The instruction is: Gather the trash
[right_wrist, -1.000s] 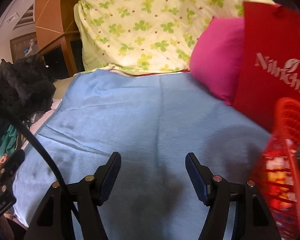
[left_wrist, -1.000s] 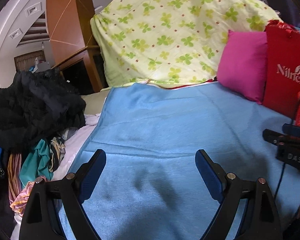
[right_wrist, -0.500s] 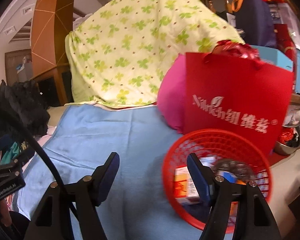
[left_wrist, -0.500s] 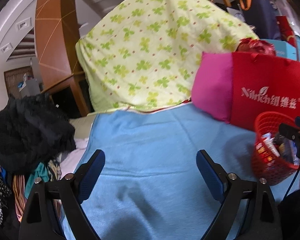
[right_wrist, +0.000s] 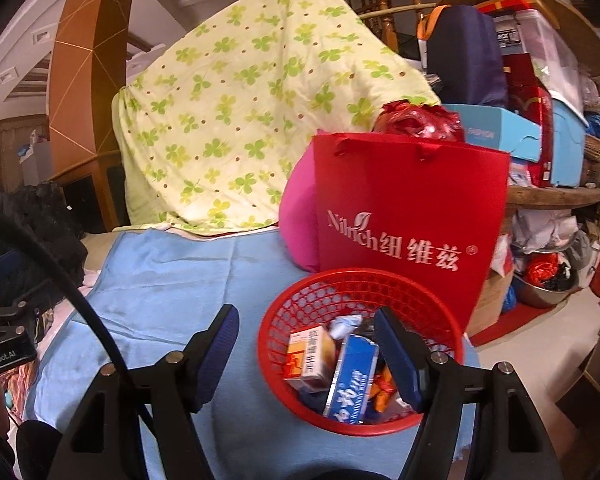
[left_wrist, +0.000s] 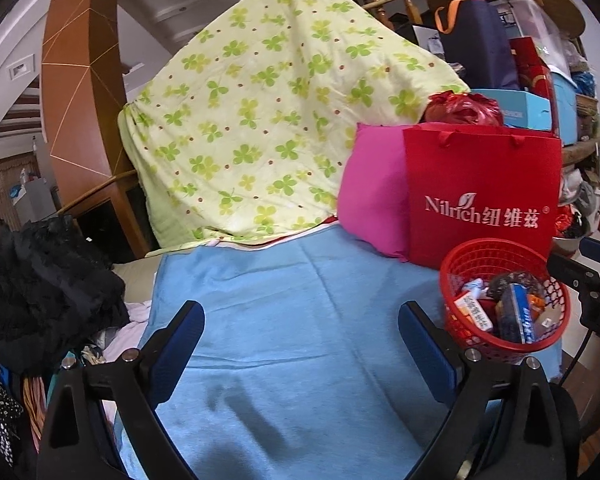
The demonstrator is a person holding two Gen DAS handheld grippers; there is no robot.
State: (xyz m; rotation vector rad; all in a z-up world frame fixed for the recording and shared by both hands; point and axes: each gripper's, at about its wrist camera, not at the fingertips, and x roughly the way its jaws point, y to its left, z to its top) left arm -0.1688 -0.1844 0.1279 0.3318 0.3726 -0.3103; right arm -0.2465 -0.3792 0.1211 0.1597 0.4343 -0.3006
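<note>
A basket (right_wrist: 284, 316) sat on the bed (left_wrist: 300, 320), holding boxes (right_wrist: 310, 354). Directly behind the basket stood a paper bag (right_wrist: 404, 208), a pillow (left_wrist: 372, 200) to its left.

Lived-in home, bedroom/storage corner. Bed w/ blue blanket (left_wrist: 284, 320) as ref: clover-print quilt (left_wrist: 268, 120) heaped at its far end, pink pillow (left_wrist: 374, 196) + red gift bag (right_wrist: 404, 216) at far right. Wooden stair railing (right_wrist: 384, 4) behind quilt. Clothes pile (left_wrist: 40, 284) left of bed. Shelves w/ boxes & bags (right_wrist: 540, 92) right of it, metal bowl (right_wrist: 544, 288) on floor.
</note>
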